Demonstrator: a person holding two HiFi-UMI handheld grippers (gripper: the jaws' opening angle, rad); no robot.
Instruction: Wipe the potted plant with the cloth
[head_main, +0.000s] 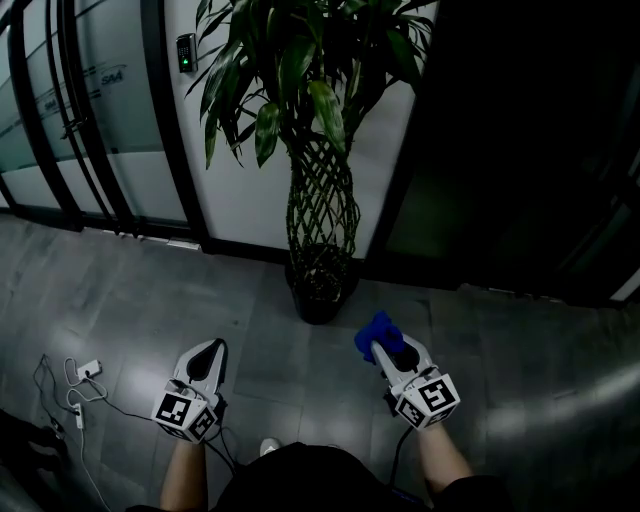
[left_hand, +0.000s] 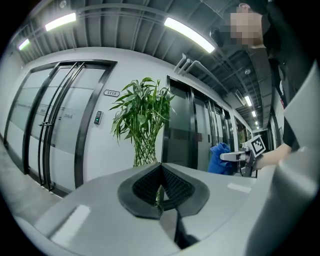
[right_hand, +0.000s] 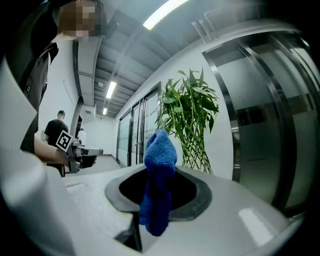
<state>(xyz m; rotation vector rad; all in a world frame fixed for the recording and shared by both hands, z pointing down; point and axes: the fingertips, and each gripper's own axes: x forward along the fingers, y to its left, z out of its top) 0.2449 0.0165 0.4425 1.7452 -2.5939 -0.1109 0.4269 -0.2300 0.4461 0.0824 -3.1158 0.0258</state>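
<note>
The potted plant (head_main: 320, 200) stands on the grey floor (head_main: 120, 300), right against the white wall (head_main: 250, 200). It has long green leaves on top and a stem woven like a net. The stem goes down into a dark pot (head_main: 318, 300).

The right gripper (head_main: 385, 348) is near the plant, just in front of the pot and a little to its right. Its fingers (right_hand: 190, 192) are closed tight on the cloth (head_main: 380, 330) - a soft blue one. In the right gripper view the cloth (right_hand: 159, 170) sticks up above the fingers and hangs down below them too. The plant (right_hand: 192, 115) shows behind it, a bit to the right. The cloth is not touching the plant.

The left gripper (head_main: 213, 347) is in front of the plant too, but to its left and farther from the pot. In the left gripper view its fingers (left_hand: 175, 185) are pressed together with nothing between them - only a tiny slit shows low down. The plant (left_hand: 144, 115) rises straight behind them, and the right gripper (left_hand: 235, 156) with the blue cloth (left_hand: 218, 157) shows off to the plant's right.

Both grippers point toward the plant, 1 on each side of it.

Left of the plant there is a small keypad (head_main: 186, 52) on the wall, and past that are glass doors (head_main: 60, 100) with dark frames. A white cable (head_main: 85, 375) lies on the floor, well to the left of the plant. Right of the plant there is a dark door (head_main: 520, 150).
</note>
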